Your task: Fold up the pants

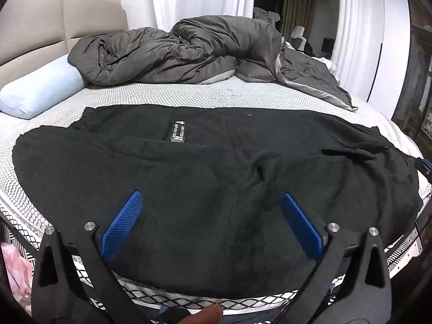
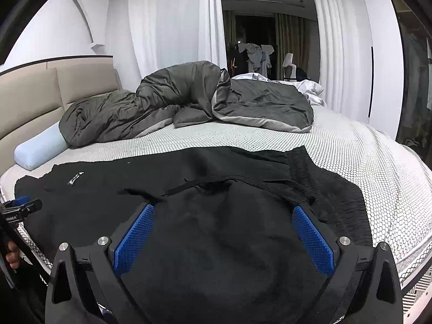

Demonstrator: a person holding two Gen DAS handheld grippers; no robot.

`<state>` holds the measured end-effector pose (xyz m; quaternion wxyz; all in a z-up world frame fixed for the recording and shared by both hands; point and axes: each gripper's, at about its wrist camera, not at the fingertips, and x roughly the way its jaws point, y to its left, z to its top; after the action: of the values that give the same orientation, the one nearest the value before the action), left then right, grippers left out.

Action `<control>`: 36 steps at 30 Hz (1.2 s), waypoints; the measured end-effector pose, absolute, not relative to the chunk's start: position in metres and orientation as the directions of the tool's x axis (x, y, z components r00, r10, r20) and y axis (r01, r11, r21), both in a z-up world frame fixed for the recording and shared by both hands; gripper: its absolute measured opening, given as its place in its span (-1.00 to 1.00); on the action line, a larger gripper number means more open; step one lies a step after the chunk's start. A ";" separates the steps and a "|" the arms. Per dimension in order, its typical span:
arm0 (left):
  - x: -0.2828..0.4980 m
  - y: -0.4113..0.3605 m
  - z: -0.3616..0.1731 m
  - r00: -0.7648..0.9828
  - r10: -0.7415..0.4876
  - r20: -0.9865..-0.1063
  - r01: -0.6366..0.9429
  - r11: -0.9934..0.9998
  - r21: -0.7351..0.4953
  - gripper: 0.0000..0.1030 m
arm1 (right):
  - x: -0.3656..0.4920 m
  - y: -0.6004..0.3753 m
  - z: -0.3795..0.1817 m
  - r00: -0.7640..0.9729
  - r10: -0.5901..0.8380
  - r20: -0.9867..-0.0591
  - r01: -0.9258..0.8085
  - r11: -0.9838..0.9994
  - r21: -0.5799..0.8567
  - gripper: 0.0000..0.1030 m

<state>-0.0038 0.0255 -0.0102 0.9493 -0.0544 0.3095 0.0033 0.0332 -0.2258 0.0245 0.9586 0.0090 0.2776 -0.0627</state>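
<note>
The left gripper [image 1: 212,197] has its two blue, dimple-textured fingers [image 1: 122,224] spread wide, holding nothing, poised over the near part of the black pants [image 1: 216,167]. The right gripper [image 2: 224,210] is spread just as wide and also holds nothing; its blue pads [image 2: 313,239] frame the waist end of the pants [image 2: 205,232], below the flat woven drawstring [image 2: 243,179] and beside the ribbed, gathered waistband [image 2: 305,167].

The pants are soft, matte, fleece-like cloth, lying flat with a few shallow creases. Their long axis runs across the bed, waist toward the right, legs toward the left, with a small white-printed label [image 1: 178,131] facing up. The near edge of the cloth hangs slightly over the edge of the mattress [image 1: 189,94], whose cover is white with a fine honeycomb pattern.

Beyond the pants a bare strip of mattress stays open, then a rumpled grey duvet [image 1: 183,48] and a pale blue bolster pillow [image 1: 37,91] against the padded beige headboard [image 1: 54,24].
</note>
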 end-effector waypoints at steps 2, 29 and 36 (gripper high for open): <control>-0.004 0.023 -0.011 0.805 -0.024 -0.592 -0.038 0.995 -0.092 0.99 | 0.035 -0.224 0.024 0.837 -0.115 -0.535 0.127 0.992 -0.014 1.00; 0.001 0.095 -0.018 0.784 0.012 -0.621 -0.199 0.952 -0.233 0.99 | 0.026 -0.227 0.028 0.799 -0.271 -0.537 0.250 0.961 -0.113 1.00; -0.010 0.167 -0.019 0.745 0.089 -0.662 -0.337 0.906 -0.257 0.99 | 0.012 -0.249 0.027 0.790 -0.252 -0.559 0.270 0.961 -0.052 1.00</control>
<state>-0.0095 0.1666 -0.0194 0.9158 -0.1832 0.3379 0.1163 0.0115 -0.2486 0.0272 0.9459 0.0153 0.2931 -0.1380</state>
